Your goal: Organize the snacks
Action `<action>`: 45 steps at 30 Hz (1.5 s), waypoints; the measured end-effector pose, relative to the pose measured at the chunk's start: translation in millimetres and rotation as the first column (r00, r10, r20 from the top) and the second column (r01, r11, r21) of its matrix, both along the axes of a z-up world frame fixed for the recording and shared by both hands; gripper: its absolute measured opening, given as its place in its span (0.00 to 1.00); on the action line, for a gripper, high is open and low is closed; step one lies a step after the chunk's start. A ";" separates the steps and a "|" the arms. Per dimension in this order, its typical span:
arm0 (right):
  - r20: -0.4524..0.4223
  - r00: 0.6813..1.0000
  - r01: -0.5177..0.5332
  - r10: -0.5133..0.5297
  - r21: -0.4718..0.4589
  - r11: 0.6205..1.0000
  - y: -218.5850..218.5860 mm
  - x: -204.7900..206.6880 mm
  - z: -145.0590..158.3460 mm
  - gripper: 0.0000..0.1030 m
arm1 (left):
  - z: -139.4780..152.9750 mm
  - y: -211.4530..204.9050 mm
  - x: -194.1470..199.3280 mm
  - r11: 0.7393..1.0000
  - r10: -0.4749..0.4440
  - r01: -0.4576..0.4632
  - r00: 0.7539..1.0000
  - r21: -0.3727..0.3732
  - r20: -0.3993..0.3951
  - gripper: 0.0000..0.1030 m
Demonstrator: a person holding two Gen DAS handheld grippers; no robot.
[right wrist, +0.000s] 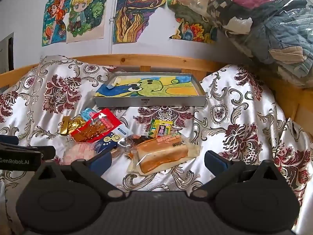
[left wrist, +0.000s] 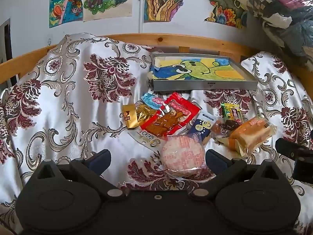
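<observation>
Both hand-held grippers, left point(left wrist: 157, 157) and right point(right wrist: 158, 159), hover released, jaws wide, over wrapped snacks: a round pink-wrapped cake point(left wrist: 183, 155) and an orange plastic-wrapped bread loaf point(right wrist: 163, 153), near a shallow grey metal tray point(right wrist: 149, 102).

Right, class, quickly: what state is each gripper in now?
Left gripper: open, holding nothing.
Right gripper: open, holding nothing.

tray point(left wrist: 203, 85) behind snacks point(left wrist: 172, 117) — on cloth point(left wrist: 68, 98)
</observation>
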State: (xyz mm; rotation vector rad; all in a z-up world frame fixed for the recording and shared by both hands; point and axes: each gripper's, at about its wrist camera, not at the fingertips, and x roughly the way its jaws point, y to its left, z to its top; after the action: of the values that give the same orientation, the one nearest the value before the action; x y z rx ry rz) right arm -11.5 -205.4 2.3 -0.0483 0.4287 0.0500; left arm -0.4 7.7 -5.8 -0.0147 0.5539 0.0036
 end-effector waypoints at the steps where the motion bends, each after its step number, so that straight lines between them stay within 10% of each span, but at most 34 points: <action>1: 0.000 1.000 0.000 0.000 0.000 1.000 -0.1 0.0 0.1 1.00 | -0.8 1.1 -0.2 1.000 -0.002 0.002 1.000 0.000 -0.002 0.99; 45: -0.006 1.000 -0.008 0.008 0.005 1.000 3.7 -0.8 -3.7 1.00 | -3.2 -6.2 2.7 1.000 0.000 0.000 1.000 0.007 -0.028 0.99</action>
State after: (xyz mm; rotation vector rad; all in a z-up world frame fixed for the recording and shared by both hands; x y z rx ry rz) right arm -12.3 -201.7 -1.4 -0.0450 0.4340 0.0589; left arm 2.3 1.4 -9.0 -0.0079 0.5820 0.0062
